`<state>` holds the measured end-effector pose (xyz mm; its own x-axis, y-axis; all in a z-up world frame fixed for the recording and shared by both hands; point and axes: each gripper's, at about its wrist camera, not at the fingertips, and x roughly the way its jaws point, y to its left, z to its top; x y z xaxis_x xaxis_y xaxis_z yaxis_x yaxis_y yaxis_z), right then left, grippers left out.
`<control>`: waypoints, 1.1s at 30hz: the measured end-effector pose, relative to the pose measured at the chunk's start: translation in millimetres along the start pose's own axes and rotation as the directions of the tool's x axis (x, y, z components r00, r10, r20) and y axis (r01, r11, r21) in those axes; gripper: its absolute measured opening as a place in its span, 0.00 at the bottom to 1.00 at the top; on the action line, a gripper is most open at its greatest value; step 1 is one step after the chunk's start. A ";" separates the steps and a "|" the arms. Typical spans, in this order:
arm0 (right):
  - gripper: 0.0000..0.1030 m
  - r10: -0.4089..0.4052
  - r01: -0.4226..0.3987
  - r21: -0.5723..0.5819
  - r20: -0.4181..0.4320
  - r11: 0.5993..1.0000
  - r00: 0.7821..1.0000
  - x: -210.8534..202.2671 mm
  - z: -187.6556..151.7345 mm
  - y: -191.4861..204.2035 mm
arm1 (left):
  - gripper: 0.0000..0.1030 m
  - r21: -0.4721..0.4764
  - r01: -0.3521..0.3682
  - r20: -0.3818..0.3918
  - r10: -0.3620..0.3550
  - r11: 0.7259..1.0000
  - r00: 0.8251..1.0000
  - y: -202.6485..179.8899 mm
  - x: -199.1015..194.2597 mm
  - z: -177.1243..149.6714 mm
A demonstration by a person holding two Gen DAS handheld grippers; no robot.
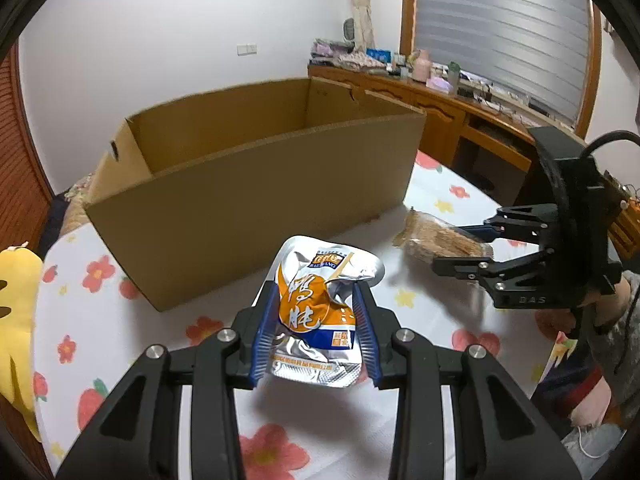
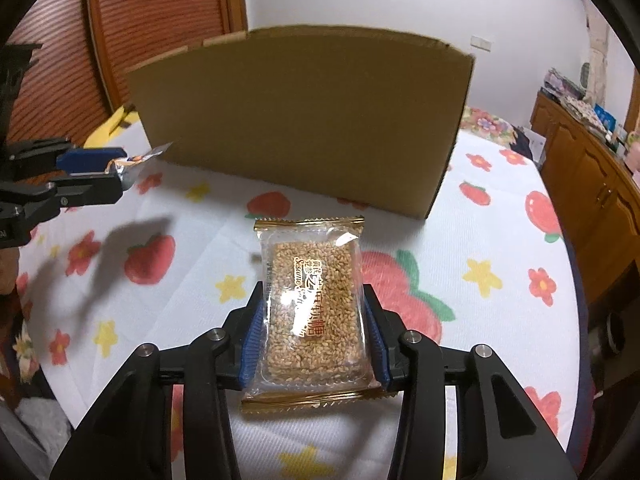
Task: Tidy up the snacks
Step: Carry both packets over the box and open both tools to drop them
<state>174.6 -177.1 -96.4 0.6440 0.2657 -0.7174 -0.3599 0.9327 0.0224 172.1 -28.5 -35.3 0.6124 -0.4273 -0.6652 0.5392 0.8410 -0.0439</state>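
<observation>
Box (image 1: 248, 200) open-topped, visible interior bare; left jaws grip foil pouch (image 1: 320, 312); right jaws grip sesame bar (image 2: 312, 308)

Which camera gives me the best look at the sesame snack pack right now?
The right wrist view: the sesame snack pack fills the centre, label readable, between the right gripper pads. The left wrist view shows it only side-on and small, in that gripper at the right edge.

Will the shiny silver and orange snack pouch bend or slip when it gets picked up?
Probably bends: the foil snack pouch is already crumpled between the pads of the left hand-held gripper. Its glossy foil looks slippery, though the ridged blue pads likely help. It seems light, as a side squeeze alone holds it.
</observation>
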 end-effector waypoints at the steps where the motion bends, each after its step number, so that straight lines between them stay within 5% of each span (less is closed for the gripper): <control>1: 0.43 0.000 0.000 0.000 0.012 1.000 1.000 -4.5 1.3 1.0 | 0.35 -0.004 -0.004 0.011 0.004 1.000 1.000 1.0 -3.2 1.8; 17: 0.43 -0.021 0.037 -0.067 0.218 0.997 0.976 -81.2 66.1 16.8 | 0.35 -0.051 -0.057 0.204 0.066 0.997 0.977 37.2 -58.7 55.5; 33: 0.43 -0.024 0.046 -0.079 0.258 0.996 0.966 -65.0 131.7 12.1 | 0.35 -0.107 -0.083 0.232 0.106 0.991 0.967 80.5 -36.7 92.7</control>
<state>217.3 -151.0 42.2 0.8048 0.2969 -0.5140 -0.3821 0.9218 -0.0658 246.6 24.2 54.7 0.7833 -0.4009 -0.4750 0.4216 0.9042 -0.0680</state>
